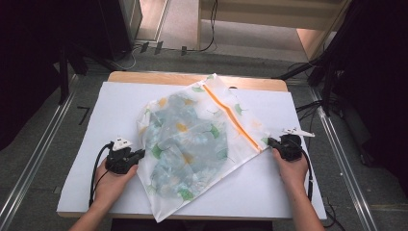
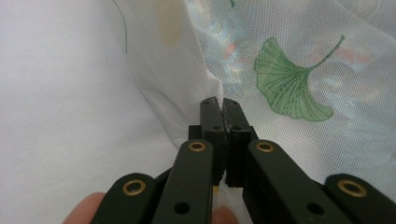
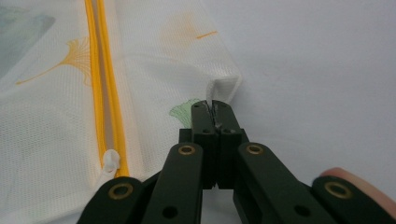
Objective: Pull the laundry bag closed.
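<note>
High view: a white mesh laundry bag [image 1: 192, 144] printed with green and yellow ginkgo leaves lies slantwise across the middle of the white surface [image 1: 96, 125], its lower corner reaching the near edge. Something bluish with a pattern shows through the mesh inside it. An orange zipper [image 1: 231, 115] runs along the bag's right side, from the far corner down toward the right hand.

The left tongs [image 1: 139, 154] are pinched tight on the bag's left edge; in the left gripper view the two black jaws meet with a fold of mesh [image 2: 205, 88] caught between their tips, beside a green leaf print [image 2: 289, 84]. The right tongs [image 1: 270, 142] are clamped on the bag's right corner, just past the zipper's end; the right gripper view shows the white hem of that corner [image 3: 224, 86] gripped between the jaw tips, with the zipper's white pull [image 3: 111, 161] lying to the left.

A cable [image 1: 94, 178] trails from the left tongs toward the near edge.
</note>
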Tool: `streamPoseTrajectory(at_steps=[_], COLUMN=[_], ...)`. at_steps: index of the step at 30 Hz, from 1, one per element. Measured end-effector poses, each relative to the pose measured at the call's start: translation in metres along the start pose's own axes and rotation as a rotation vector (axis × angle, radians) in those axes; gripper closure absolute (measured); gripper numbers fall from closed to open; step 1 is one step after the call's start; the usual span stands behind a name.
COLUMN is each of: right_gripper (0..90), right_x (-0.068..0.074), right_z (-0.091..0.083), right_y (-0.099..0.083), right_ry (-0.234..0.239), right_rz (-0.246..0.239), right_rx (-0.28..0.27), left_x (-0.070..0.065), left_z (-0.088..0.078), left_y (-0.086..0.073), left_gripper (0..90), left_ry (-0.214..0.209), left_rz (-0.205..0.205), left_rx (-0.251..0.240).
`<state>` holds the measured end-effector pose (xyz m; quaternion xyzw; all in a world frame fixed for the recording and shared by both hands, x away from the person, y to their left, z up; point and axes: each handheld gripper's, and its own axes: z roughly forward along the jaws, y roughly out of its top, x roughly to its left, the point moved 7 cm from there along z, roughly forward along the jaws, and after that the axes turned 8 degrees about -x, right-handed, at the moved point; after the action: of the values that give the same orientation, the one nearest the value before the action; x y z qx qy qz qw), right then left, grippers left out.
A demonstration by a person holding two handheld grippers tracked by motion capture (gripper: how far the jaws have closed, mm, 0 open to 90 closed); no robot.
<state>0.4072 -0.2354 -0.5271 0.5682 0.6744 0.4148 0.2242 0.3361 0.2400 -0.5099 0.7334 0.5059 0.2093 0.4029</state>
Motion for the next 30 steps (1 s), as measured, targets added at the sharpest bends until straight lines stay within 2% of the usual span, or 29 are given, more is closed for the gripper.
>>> streamPoseTrajectory(at_steps=[7,9,12,18,21,24,25,30], right_gripper=[90.0,90.0,90.0,90.0,90.0,90.0,90.0,90.0], right_x=[0.005,0.008,0.010,0.019,0.025,0.029,0.034,0.044], right_z=[-0.011,-0.015,-0.023,-0.042,-0.053,-0.060,-0.067,-0.080], right_y=[-0.003,-0.005,-0.009,-0.016,-0.022,-0.026,-0.030,-0.043], right_ry=[0.017,0.019,0.025,0.063,0.098,0.126,0.148,0.185], right_rz=[0.000,-0.030,-0.027,-0.039,-0.026,-0.027,-0.039,-0.042], right_rx=[-0.011,-0.008,0.002,-0.001,-0.001,-0.002,0.001,0.002], left_x=[0.004,0.008,0.015,0.026,0.030,0.036,0.039,0.045], left_z=[0.001,0.001,0.002,0.007,0.009,0.011,0.012,0.013], left_y=[0.004,0.006,0.011,0.018,0.021,0.026,0.027,0.030], left_gripper=[90.0,90.0,90.0,90.0,90.0,90.0,90.0,90.0], left_ry=[-0.003,-0.006,0.003,0.014,0.022,0.022,0.028,0.029], left_rz=[0.029,0.014,0.000,-0.024,-0.023,-0.030,-0.038,-0.053], left_rx=[0.010,0.007,0.000,0.011,0.010,0.004,-0.001,-0.015])
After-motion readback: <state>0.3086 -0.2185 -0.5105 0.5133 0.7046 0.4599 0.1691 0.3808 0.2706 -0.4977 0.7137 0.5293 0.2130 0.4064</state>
